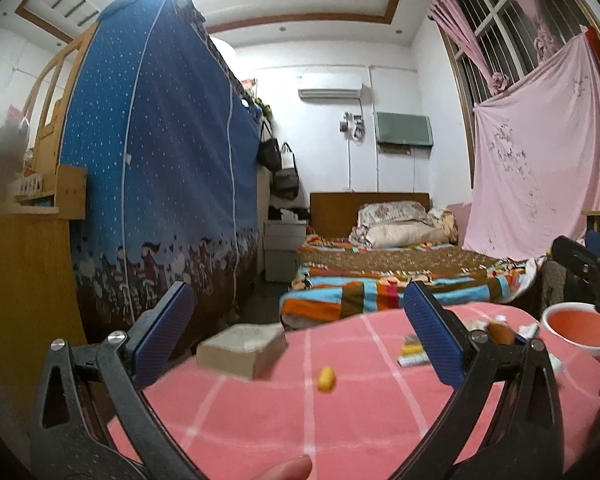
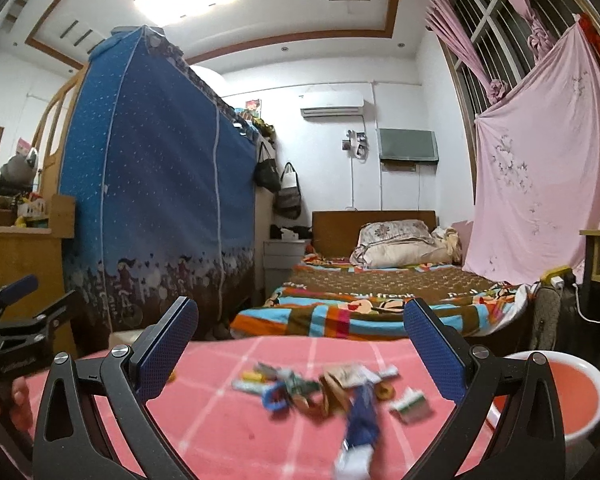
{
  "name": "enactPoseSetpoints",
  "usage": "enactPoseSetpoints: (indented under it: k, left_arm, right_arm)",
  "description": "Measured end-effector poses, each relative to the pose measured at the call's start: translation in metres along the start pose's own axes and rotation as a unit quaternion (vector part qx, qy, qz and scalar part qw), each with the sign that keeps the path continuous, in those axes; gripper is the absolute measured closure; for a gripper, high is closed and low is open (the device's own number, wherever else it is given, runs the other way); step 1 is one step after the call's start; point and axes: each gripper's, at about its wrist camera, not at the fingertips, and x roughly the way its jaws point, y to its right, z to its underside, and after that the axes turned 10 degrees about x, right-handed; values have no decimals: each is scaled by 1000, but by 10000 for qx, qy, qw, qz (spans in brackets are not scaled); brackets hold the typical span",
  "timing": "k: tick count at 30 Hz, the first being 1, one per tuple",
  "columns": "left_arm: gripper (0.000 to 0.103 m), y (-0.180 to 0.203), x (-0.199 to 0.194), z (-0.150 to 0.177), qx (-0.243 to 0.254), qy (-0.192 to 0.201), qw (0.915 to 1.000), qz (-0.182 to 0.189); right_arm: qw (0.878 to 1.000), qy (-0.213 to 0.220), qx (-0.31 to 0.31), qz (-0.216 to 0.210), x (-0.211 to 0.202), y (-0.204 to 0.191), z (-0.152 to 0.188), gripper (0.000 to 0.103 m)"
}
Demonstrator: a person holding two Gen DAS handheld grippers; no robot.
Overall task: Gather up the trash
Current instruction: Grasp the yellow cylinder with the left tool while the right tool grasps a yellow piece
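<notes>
A heap of small wrappers and scraps (image 2: 324,390) lies on the pink checked tablecloth (image 2: 228,432), just ahead of my right gripper (image 2: 300,344), which is open and empty above it. A pink bowl with a white rim (image 2: 572,392) stands at the right. In the left wrist view my left gripper (image 1: 296,328) is open and empty over the cloth (image 1: 260,432). A small yellow piece (image 1: 326,379) lies between its fingers' line. The heap (image 1: 416,350) sits behind the right finger (image 1: 432,336), and the bowl (image 1: 576,326) is far right.
A tan box (image 1: 242,350) rests at the table's far left edge. Beyond the table are a bed with a striped cover (image 2: 360,304), a tall blue fabric wardrobe (image 2: 152,200) and a wooden desk (image 1: 16,280) at left. The other gripper shows at each view's edge.
</notes>
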Motion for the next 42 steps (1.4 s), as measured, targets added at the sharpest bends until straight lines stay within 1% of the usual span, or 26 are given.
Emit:
enactPoseSetpoints:
  k: [4, 8, 9, 10, 11, 12, 15, 16, 17, 18, 19, 20, 21, 22, 23, 24, 26, 28, 29, 34, 37, 39, 42]
  left_arm:
    - [11, -5, 22, 2, 29, -91, 10000, 7]
    - [12, -10, 46, 9, -186, -479, 9986, 100]
    - [13, -11, 53, 11, -268, -610, 9976, 159]
    - [13, -13, 59, 13, -341, -736, 9965, 217]
    - [14, -12, 63, 16, -373, -825, 9956, 257]
    - [16, -13, 69, 18, -413, -962, 9939, 352]
    - [28, -11, 84, 27, -485, -1351, 9874, 666]
    - [34, -10, 88, 29, -502, -1477, 9846, 787]
    - [38, -8, 94, 32, -519, -1653, 9804, 935]
    - [41, -7, 97, 34, -533, -1771, 9772, 1039]
    - [47, -6, 101, 36, -567, -1882, 9738, 1148]
    - [51, -5, 106, 39, -626, -2021, 9689, 1283]
    - [54, -4, 108, 41, -648, -2098, 9662, 1353]
    - [57, -3, 110, 42, -665, -2177, 9633, 1425]
    - [61, -1, 114, 44, -687, -2296, 9586, 1540]
    - [63, 0, 116, 46, -693, -2360, 9558, 1608]
    - [71, 3, 122, 49, -683, -2563, 9487, 1723]
    - [75, 5, 128, 53, -663, -2736, 9430, 1777]
    - [77, 7, 132, 56, -645, -2875, 9383, 1809]
    - [83, 11, 143, 68, -711, -3266, 9218, 1962]
    - [86, 9, 146, 73, -774, -3392, 9156, 2016]
    - [88, 9, 146, 73, -796, -3409, 9148, 2017]
    - [93, 10, 147, 73, -774, -3431, 9140, 2021]
  right_arm:
    - [9997, -247, -50, 12, 35, -7, 0, 0]
    - [9981, -613, 30, 4, 63, -6, 1, 0]
    - [9969, -783, 4, 41, 72, -7, 2, 1]
    - [9960, -892, -1, 19, 77, -8, 4, 6]
    - [9950, -999, -5, -2, 82, -9, 5, 15]
    - [9938, -1112, -32, 3, 87, -12, 7, 20]
    - [9882, -1514, -218, 57, 104, -21, 17, 39]
    - [9860, -1650, -239, 44, 109, -25, 22, 49]
    - [9835, -1793, -234, 19, 115, -27, 26, 53]
    - [9807, -1943, -230, 9, 120, -28, 29, 55]
    - [9760, -2168, -218, 5, 128, -30, 34, 59]
    - [9730, -2300, -204, 0, 132, -31, 38, 66]
    - [9686, -2481, -169, -18, 139, -31, 42, 68]
    - [9633, -2681, -123, -34, 146, -32, 46, 69]
    - [9595, -2815, -100, -28, 150, -33, 49, 69]
    - [9551, -2962, -75, -28, 155, -34, 53, 69]
    - [9471, -3208, -14, -25, 164, -32, 59, 70]
    - [9411, -3381, 25, -31, 171, -34, 64, 70]
    - [9384, -3456, 28, -32, 174, -35, 66, 70]
    - [9294, -3689, 3, 45, 186, -38, 75, 70]
    - [9268, -3754, 68, 123, 193, -37, 78, 70]
    - [9271, -3744, 66, 147, 197, -38, 79, 70]
    - [9243, -3809, -44, 235, 203, -43, 83, 70]
